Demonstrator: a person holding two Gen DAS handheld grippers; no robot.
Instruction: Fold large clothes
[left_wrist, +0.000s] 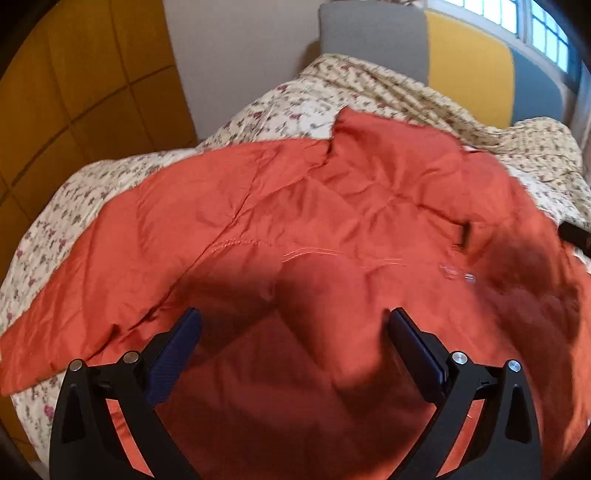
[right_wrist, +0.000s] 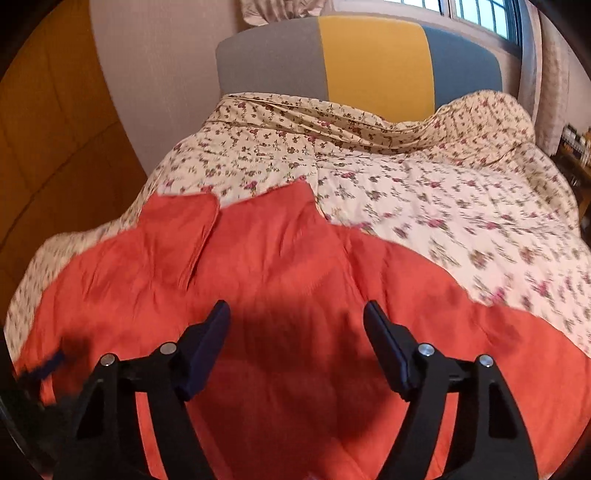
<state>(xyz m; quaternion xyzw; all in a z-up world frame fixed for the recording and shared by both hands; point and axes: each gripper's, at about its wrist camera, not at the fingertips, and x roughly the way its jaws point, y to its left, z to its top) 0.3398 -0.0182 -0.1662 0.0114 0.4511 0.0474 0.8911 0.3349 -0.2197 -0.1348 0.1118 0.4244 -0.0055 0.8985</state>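
Observation:
An orange-red quilted garment (left_wrist: 280, 206) lies spread on a bed with a floral cover (left_wrist: 66, 206). My left gripper (left_wrist: 293, 317) is open and empty, close above the garment's near part, its jaws wide apart. The garment also fills the lower half of the right wrist view (right_wrist: 280, 251), with a folded flap (right_wrist: 181, 229) at its upper left. My right gripper (right_wrist: 297, 312) is open and empty, just above the cloth. The other gripper's tip (right_wrist: 48, 363) shows at the left edge of the right wrist view.
The floral cover (right_wrist: 443, 206) stretches to a grey, yellow and blue headboard (right_wrist: 369, 59) under a window (right_wrist: 480, 11). A wooden wardrobe (left_wrist: 74, 92) stands to the left of the bed. Shelves with small items (right_wrist: 572, 147) stand at the right.

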